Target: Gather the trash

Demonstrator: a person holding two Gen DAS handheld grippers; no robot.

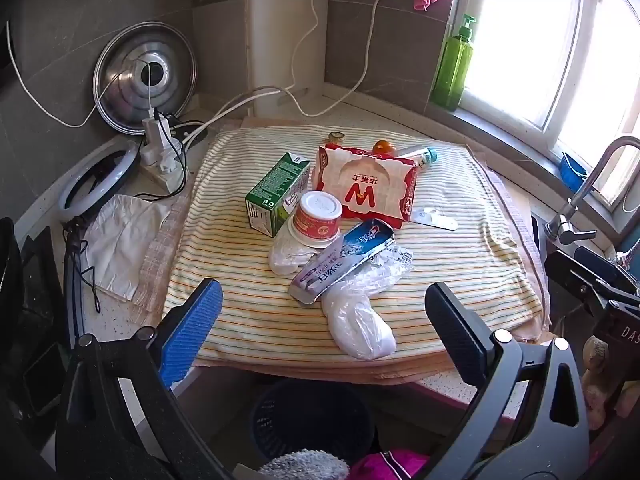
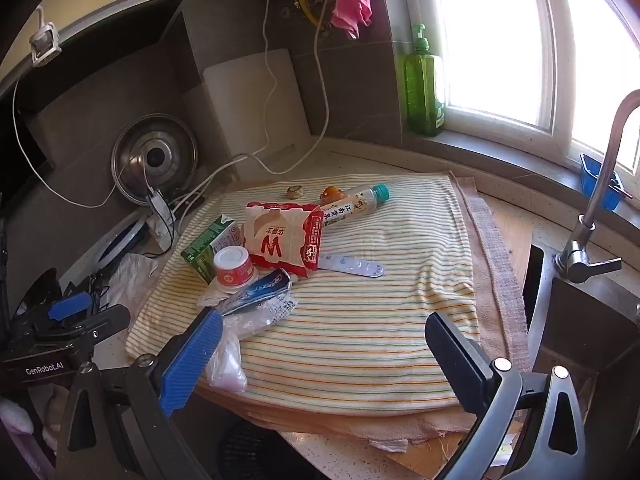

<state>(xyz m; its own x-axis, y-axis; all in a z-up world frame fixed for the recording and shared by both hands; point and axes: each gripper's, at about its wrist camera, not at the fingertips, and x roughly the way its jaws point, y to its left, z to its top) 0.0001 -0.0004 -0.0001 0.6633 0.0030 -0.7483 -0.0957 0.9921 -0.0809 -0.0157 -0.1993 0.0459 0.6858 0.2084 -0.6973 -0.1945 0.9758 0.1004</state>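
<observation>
Trash lies on a striped cloth [image 1: 460, 248] [image 2: 380, 320]: a green carton [image 1: 276, 192] [image 2: 208, 248], a red and white paper bag [image 1: 364, 188] [image 2: 280, 240], a red cup [image 1: 318, 218] [image 2: 232, 270], a toothpaste tube [image 1: 340, 264] [image 2: 260, 290], clear plastic wrap [image 1: 356, 320] [image 2: 228, 360], a small bottle [image 1: 416, 156] [image 2: 356, 204] and a blister strip [image 1: 434, 218] [image 2: 352, 266]. My left gripper [image 1: 324, 336] is open, just short of the wrap. My right gripper [image 2: 324, 352] is open over bare cloth; the wrap lies by its left finger.
A dark waste basket [image 1: 312, 420] [image 2: 248, 456] stands below the counter's front edge. A pot lid [image 1: 144, 76], power strip [image 1: 160, 152] and cables sit at the back left. A green soap bottle [image 2: 424, 88] stands on the sill. A tap [image 2: 592, 208] and sink are at right.
</observation>
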